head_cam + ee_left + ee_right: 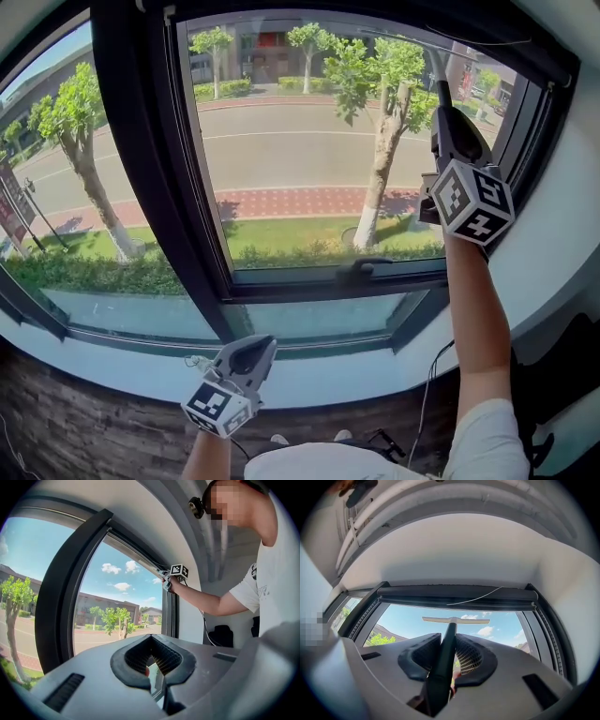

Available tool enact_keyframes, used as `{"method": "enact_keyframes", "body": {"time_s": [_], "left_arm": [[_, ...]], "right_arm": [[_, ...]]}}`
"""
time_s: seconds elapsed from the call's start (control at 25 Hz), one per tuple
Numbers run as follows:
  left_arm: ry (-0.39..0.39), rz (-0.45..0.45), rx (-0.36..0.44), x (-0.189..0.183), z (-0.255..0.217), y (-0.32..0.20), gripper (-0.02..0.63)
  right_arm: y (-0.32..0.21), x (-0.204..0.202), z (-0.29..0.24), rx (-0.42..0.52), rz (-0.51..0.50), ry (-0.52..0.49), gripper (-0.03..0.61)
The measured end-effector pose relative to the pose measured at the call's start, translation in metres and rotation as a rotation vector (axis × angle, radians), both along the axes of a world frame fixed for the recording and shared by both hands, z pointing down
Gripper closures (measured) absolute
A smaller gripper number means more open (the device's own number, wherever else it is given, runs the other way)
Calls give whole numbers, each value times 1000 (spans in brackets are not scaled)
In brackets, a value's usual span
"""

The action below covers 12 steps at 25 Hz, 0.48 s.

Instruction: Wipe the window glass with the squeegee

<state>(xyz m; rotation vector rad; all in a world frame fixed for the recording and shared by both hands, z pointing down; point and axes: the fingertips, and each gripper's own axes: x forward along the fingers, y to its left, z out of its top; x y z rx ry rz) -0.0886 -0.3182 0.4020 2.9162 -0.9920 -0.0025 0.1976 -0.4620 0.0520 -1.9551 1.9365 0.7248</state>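
- Right claw (pixel 449 644): clamped on the dark handle of the squeegee (pixel 445 660), with the handle running up between the two jaws.
- The blade (pixel 455 619) sits crosswise at the handle's far end. It is level and high on the window glass (pixel 300 159), just under the top bar of the dark frame (pixel 202 187).
- Can't confirm from any view whether the blade touches the glass.
- In the head view the right arm (pixel 476 319) is stretched up on the right side of the pane, with the marker cube (pixel 473 202) facing the camera.
- Left claw (pixel 153 665): jaws a narrow gap apart with nothing between them; only the window shows through the gap.
- The left claw hangs low, near the white sill (pixel 375 380) and well apart from the right claw and the squeegee.
- The left gripper view also catches the raised arm and the squeegee along the upper frame.
- A latch handle (pixel 366 269) sits on the bottom bar of the frame, below the right claw.
- Outside the glass are a tree (pixel 380 141), a road (pixel 281 150) and a grass strip.
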Motion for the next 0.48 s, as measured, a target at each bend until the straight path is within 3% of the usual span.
{"method": "enact_keyframes", "body": {"time_s": [0.48], "left_arm": [[-4,0,3,11,-8,9,597]], "right_arm": [[-12,5,-16,27,8,9,479]]}}
